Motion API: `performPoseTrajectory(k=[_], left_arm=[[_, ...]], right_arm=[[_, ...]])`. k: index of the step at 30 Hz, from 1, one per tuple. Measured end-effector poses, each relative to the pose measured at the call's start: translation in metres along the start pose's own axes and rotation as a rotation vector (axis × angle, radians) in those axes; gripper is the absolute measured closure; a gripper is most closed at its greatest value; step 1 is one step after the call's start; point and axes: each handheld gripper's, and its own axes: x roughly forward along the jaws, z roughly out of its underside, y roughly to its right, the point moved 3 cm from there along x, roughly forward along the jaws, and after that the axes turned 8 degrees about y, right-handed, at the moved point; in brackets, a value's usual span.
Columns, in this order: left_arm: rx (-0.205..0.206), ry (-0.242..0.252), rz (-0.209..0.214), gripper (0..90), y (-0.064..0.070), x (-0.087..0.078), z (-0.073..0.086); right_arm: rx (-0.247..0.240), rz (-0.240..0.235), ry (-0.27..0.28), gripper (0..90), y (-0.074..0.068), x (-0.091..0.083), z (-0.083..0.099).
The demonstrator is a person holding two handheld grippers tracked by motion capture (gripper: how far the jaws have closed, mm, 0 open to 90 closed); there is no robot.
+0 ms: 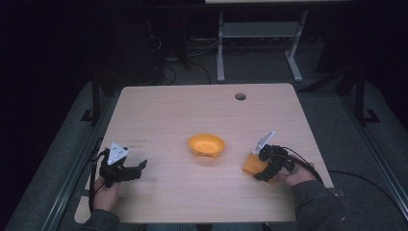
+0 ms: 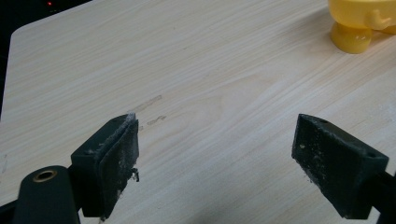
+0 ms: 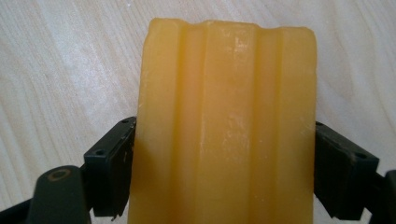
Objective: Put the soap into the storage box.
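A yellow-orange bowl (image 1: 206,144) on short feet stands near the middle of the wooden table (image 1: 192,110); its base (image 2: 359,28) peeks into the top right of the left gripper view. At the right, my right gripper (image 1: 260,166) is shut on an orange ridged block (image 1: 253,164), whose grooved face (image 3: 226,126) sits between the two black jaws, low over the tabletop. Near the table's left front, my left gripper (image 1: 137,168) is open, with bare wood between its fingers (image 2: 112,158).
A round cable hole (image 1: 240,96) lies near the table's far edge. Beyond the table stand the legs of a white desk frame (image 1: 220,48) and loose cables on the dark floor. The table's left edge (image 2: 9,51) is close to my left gripper.
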Motion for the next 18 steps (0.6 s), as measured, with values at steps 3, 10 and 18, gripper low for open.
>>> performPoseTrajectory(k=[3, 10, 18], left_arm=[[0.001, 0.000, 0.000, 14.1, 0.0001, -0.0001, 0.0000], [0.000, 0.000, 0.000, 14.1, 0.0000, 0.0000, 0.0001], [-0.003, 0.001, 0.000, 14.1, -0.0001, -0.0003, 0.0001]], right_arm=[[0.000, 0.000, -0.001, 18.7, -0.0001, -0.0002, 0.0000], [-0.002, -0.005, -0.002, 19.7, 0.0000, -0.0012, -0.0001], [-0.007, -0.012, -0.004, 20.1, 0.0002, -0.0028, 0.0006]])
